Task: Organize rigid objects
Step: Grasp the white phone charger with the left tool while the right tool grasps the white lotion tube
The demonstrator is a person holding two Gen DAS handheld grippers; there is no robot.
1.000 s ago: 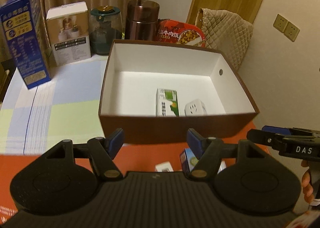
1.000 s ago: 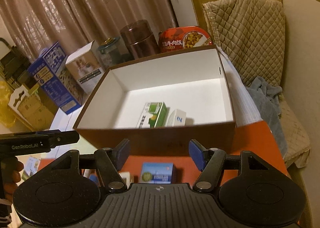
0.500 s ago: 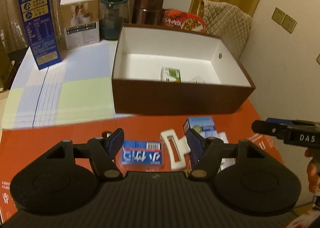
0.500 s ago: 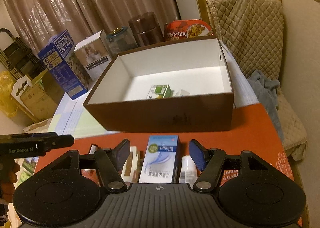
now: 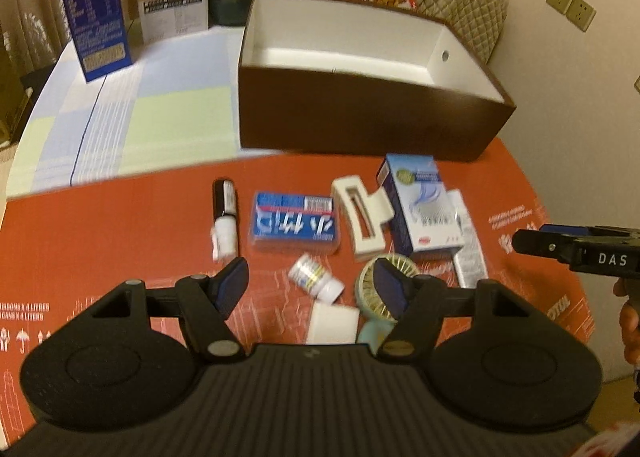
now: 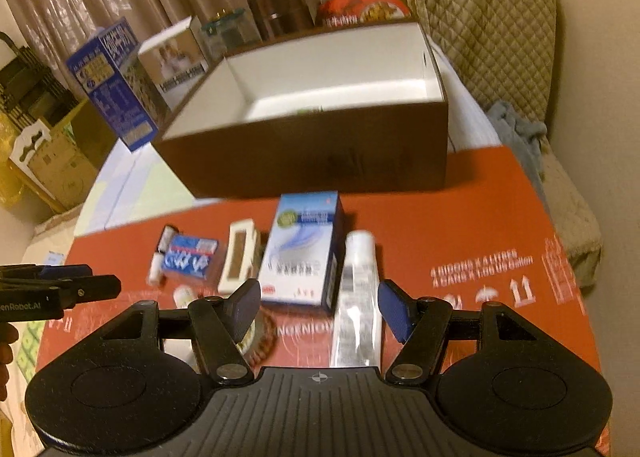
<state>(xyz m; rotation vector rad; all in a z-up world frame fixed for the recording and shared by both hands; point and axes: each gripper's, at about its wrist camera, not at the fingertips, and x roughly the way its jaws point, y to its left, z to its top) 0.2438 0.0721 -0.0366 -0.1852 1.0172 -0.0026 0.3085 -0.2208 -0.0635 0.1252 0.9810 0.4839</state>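
Both grippers have drawn back from the brown storage box (image 5: 360,125) and dipped toward the clutter in front of it, so items hidden a second ago now show.

From the left wrist, the left gripper (image 5: 310,285) hangs with its jaws wide and empty above a small white pill bottle (image 5: 316,277) and a white block (image 5: 333,323); a round fan (image 5: 378,289) sits partly behind its right finger. Farther off lie a dark-capped tube (image 5: 224,217), a blue packet (image 5: 295,223), a white hair claw (image 5: 362,213) and a blue-and-white carton (image 5: 418,205), all loose on the red cardboard sheet (image 5: 120,225), likely laid out within easy reach of the box.

From the right wrist, the right gripper (image 6: 320,309) is equally wide, gripping nothing, and lines up over the carton (image 6: 304,249) and a white squeeze tube (image 6: 358,289) just beside it. The box (image 6: 312,153) stands open behind, probably so picked items drop straight in
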